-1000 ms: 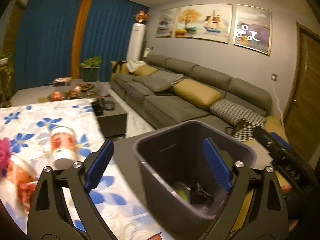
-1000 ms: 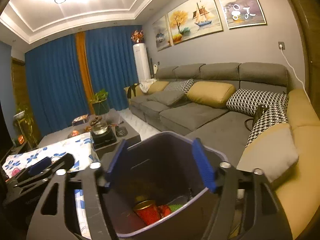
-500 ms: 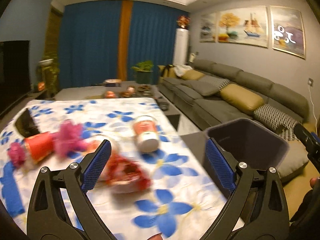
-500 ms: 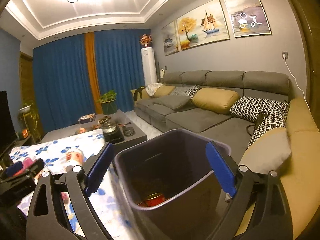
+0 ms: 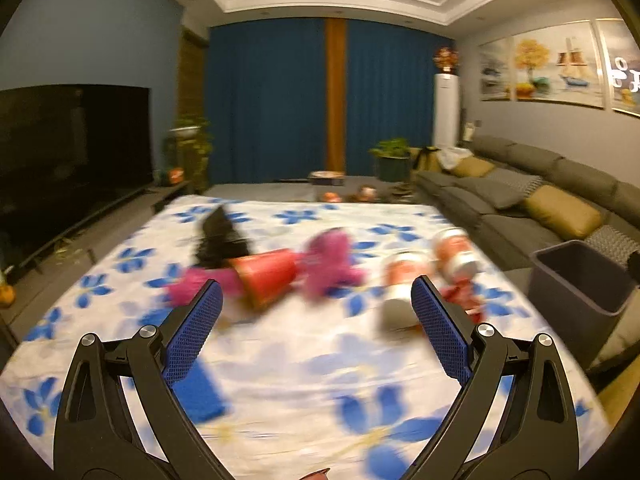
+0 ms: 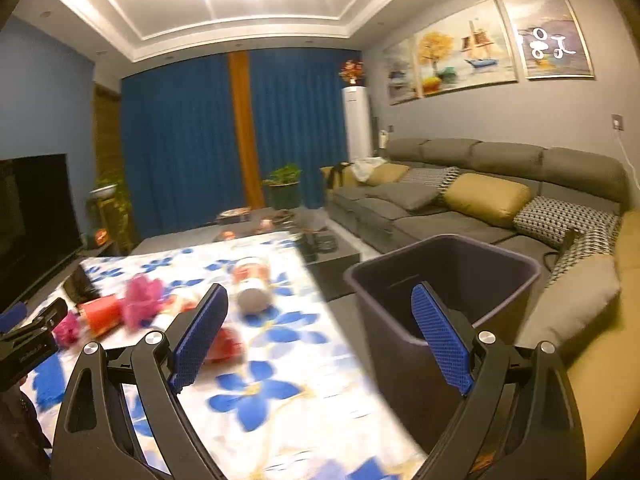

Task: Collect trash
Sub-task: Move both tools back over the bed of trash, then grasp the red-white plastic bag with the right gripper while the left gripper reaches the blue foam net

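Trash lies on the flowered tablecloth (image 5: 280, 364): a red cup (image 5: 266, 276), pink crumpled pieces (image 5: 330, 264), a black scrap (image 5: 220, 242), two red-and-white cups (image 5: 404, 280) and a red wrapper (image 5: 464, 298). The view is blurred. My left gripper (image 5: 316, 332) is open and empty above the cloth, short of the trash. The dark bin (image 5: 576, 276) stands at the table's right edge. My right gripper (image 6: 320, 336) is open and empty, with the bin (image 6: 440, 280) just beyond its right finger. The red cup (image 6: 102, 314) and a red-and-white cup (image 6: 252, 284) show in the right wrist view.
A grey sofa (image 6: 460, 204) with yellow and patterned cushions runs along the right wall. A dark coffee table (image 6: 320, 248) with small items stands beyond the cloth. A television (image 5: 68, 152) is on the left. Blue curtains (image 5: 280, 100) close the far wall.
Both grippers have swung left, away from over the bin and toward the tablecloth. The trash on the cloth has come into the left wrist view. Both stay open and empty.
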Motion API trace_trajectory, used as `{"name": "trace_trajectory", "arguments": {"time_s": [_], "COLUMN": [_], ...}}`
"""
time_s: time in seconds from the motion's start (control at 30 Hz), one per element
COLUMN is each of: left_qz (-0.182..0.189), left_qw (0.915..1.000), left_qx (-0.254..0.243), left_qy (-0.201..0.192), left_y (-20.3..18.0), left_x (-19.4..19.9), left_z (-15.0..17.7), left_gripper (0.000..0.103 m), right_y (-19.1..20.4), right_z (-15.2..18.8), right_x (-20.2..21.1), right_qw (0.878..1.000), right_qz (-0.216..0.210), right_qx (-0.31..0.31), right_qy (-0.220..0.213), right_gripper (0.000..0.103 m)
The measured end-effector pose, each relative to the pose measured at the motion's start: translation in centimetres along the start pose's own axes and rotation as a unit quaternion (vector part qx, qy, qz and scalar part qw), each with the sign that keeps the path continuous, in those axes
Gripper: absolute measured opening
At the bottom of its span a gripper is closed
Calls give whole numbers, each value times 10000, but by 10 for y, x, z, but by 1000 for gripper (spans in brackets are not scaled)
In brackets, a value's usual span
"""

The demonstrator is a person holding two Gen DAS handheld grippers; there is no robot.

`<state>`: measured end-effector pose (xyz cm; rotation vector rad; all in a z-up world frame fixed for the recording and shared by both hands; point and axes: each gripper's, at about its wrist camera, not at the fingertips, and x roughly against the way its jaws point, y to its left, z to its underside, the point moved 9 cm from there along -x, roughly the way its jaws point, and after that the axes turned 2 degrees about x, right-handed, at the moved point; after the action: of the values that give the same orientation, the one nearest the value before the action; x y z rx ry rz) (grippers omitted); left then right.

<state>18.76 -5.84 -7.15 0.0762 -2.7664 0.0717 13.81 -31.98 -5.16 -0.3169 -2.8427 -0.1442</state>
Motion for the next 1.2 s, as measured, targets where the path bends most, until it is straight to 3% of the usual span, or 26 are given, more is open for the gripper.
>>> {"name": "trace_trajectory", "arguments": {"time_s": [0.13,0.33,0.43,0.83,1.0,1.2], "left_qz": [-375,-593,-608,-559,-431,-279], "left_qw": [9989,9967,9965,9969,9976,9969], "left_qx": [286,555,571,543,512,623], "left_qy": [52,-8,-10,78,167,402], "left_y": [59,104,110,124,124,131], "left_x": [2,9,6,-22,-40,-67], "left_z": [7,5,6,8,7,8], "left_gripper": [93,93,93,93,93,93], "right_y": [31,84,101,139,141,140], "right_z": [7,26,35,61,70,78], "right_x": [1,-11,-24,-98,-121,-139], "right_qw": [9997,9974,9963,9907,9883,9850], "right_qz": [-225,-510,-561,-625,-609,-616], "right_qx": [110,424,521,661,626,581], "right_qy": [72,276,398,1010,1247,1505], "right_gripper": [90,90,89,68,61,45]}}
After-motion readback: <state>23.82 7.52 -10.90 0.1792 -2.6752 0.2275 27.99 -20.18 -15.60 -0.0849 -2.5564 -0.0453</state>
